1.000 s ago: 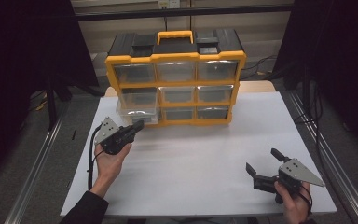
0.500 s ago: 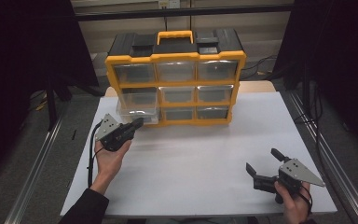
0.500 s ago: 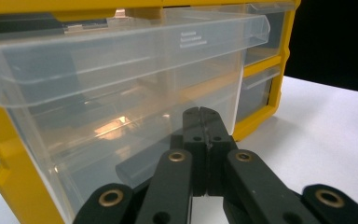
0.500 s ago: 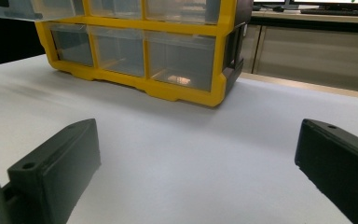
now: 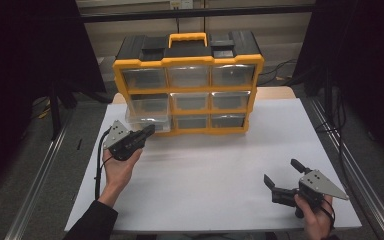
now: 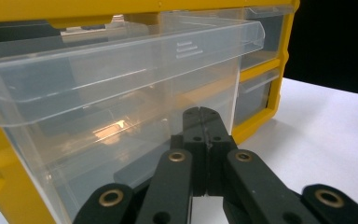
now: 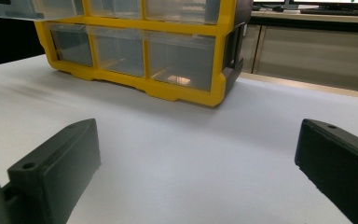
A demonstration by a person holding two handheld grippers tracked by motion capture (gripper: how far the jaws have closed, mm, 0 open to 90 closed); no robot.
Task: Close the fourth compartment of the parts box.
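A white, matte desk [image 5: 220, 165] is filling the middle of the high view, with a strip of pale wood showing at its far edge. Grey floor is running along both sides, metal rails are lying on it, and black curtains are closing off the room to the left and right. Behind the desk a dark horizontal bar is crossing in front of a beige wall.

One yellow plastic storage cabinet with a black top and a yellow carrying handle [image 5: 188, 82] is standing upright at the far middle of the desk. It is holding nine clear plastic drawers, three rows of three. Eight are sitting flush; the one clear drawer at the bottom left [image 5: 147, 122] is sticking out a little from the frame.

Two hand-held grippers are in play. The left gripper [image 5: 149, 131] is hovering just in front of that protruding drawer, pointing at it; in the left gripper view its jaws are pressed together with nothing between them, right at the drawer's clear front [image 6: 121, 93], though I cannot tell whether they are touching it. The right gripper [image 5: 281, 180] is resting low at the near right of the desk, well apart from the cabinet, its jaws standing wide open and empty.
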